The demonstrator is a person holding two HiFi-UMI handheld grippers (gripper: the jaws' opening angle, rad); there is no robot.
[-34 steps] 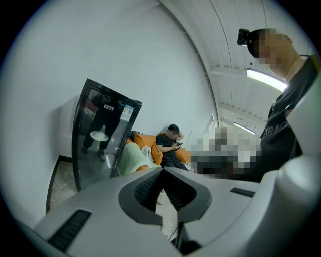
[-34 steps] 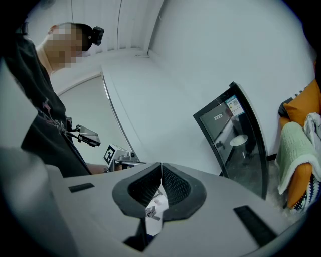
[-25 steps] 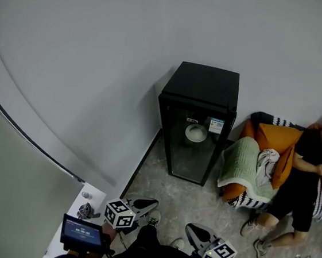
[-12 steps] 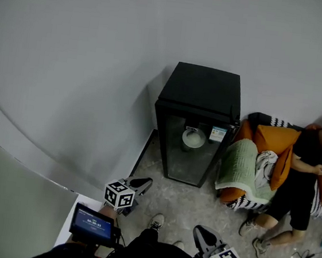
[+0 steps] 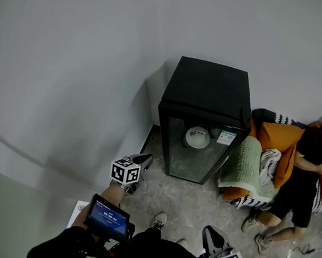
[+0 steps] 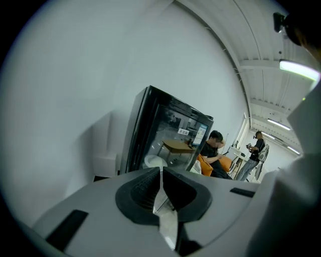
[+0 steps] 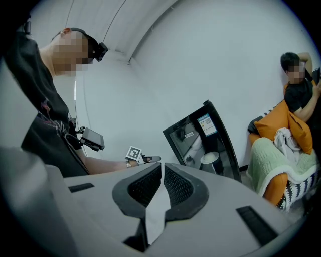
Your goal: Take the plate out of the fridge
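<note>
The white plate (image 5: pixel 197 137) sits inside the black fridge (image 5: pixel 207 90), behind its glass door. Your left gripper (image 5: pixel 145 159) is near the fridge's seven o'clock and your right gripper (image 5: pixel 211 234) well back at six o'clock. Both pairs of fingers are pressed together, holding nothing.

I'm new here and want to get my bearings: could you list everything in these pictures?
fridge: one, black, glass door shut, against the wall
plate: one, white, inside the fridge
label: one, white and blue, on the fridge door
cushions: several, orange, right of the fridge
blanket: one, green, beside the fridge
seated person: one, in black, far right
screen: one, blue-lit, on the wearer's left arm
left tongs: grey, shut, empty
right tongs: grey, shut, empty
</note>
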